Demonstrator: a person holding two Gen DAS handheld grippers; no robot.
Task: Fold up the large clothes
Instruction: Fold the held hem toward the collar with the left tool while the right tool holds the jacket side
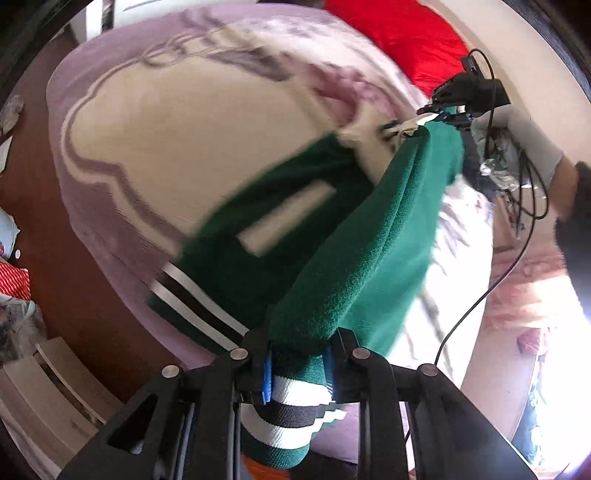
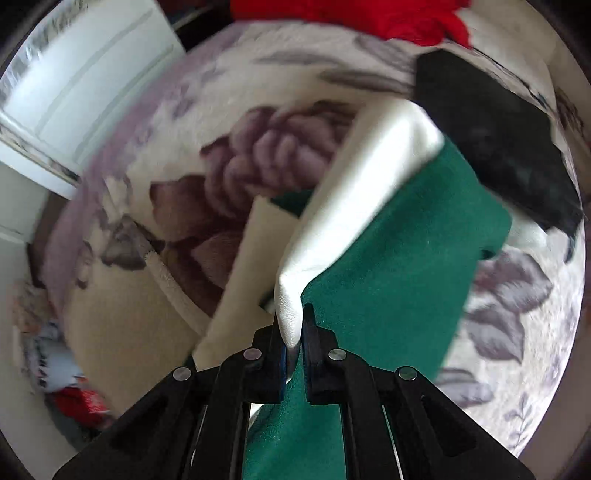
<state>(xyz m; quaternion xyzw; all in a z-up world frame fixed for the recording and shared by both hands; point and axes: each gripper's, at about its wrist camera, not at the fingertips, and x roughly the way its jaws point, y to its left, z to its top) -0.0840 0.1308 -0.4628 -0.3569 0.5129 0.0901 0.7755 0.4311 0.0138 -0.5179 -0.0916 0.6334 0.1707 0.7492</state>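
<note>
Green-and-white jacket [image 1: 354, 258] lifted above bed

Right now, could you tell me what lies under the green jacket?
Under the green jacket lies the floral blanket; the blanket's part directly beneath the jacket is covered.

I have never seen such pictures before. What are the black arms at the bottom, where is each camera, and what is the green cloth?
There is no robot here. A person holds a two-finger claw in each hand, and a round fisheye camera on each claw looks forward along its fingers, so the black arms at the bottom are the claw itself.

In the left-hand picture, the left claw is shut on the striped hem of a green jacket. Farther off, the right claw is visible too.

In the right-hand picture, the right claw pinches a white part of the same jacket.

Below lies a bed with a flowered blanket and a red cloth.
</note>
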